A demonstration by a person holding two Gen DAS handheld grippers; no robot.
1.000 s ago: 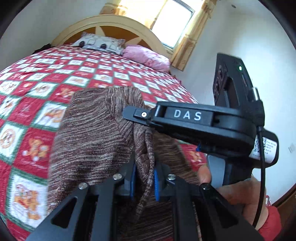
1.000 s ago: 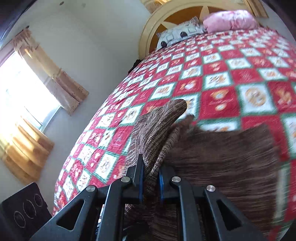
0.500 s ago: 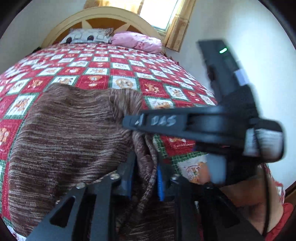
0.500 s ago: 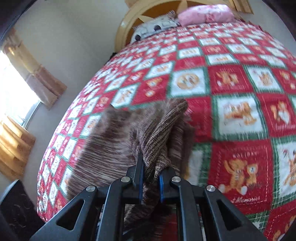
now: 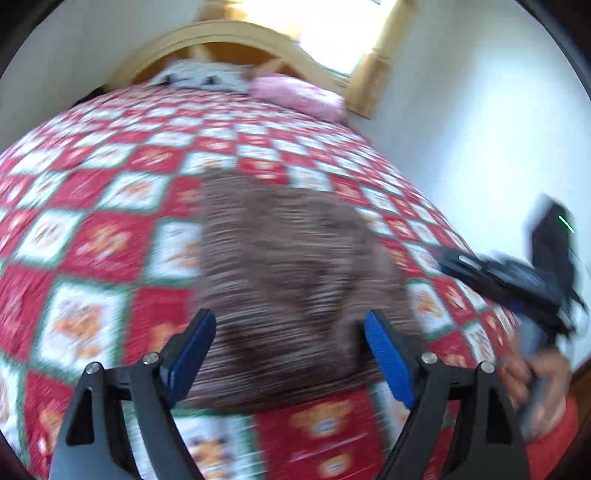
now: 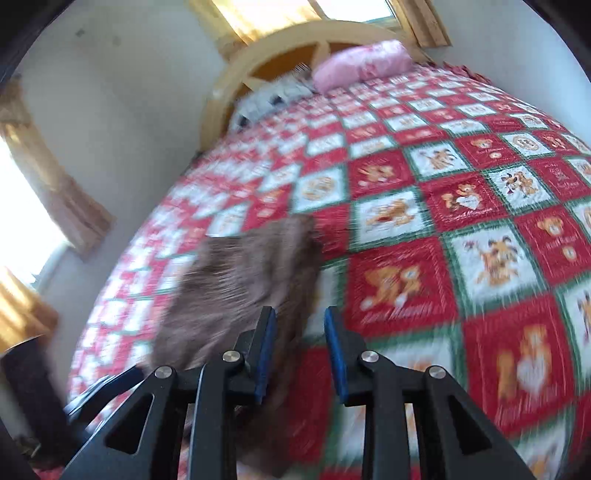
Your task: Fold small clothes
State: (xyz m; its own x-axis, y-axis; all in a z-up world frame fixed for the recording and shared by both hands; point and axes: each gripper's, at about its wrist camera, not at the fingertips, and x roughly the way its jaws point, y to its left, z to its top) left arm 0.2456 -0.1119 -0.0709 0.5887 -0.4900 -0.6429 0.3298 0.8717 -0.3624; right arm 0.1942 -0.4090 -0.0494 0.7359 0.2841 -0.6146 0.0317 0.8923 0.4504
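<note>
Beyond spread left claw (image 5: 290, 354): knit garment (image 5: 295, 266), released.

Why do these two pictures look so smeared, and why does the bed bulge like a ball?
Left wrist view: the brown knitted garment and quilt are streaked by motion blur, while the left claw stays sharp. Right wrist view: the same streaking, strongest at the left; the right claw is crisp. Both views: the fisheye lens bows the bed, and the window is blown out white.

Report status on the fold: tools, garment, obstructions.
Left tool open, right tool open, jaws just opened, nothing gripped. Brown knit dropped flat on quilt. Nothing in the way.
</note>
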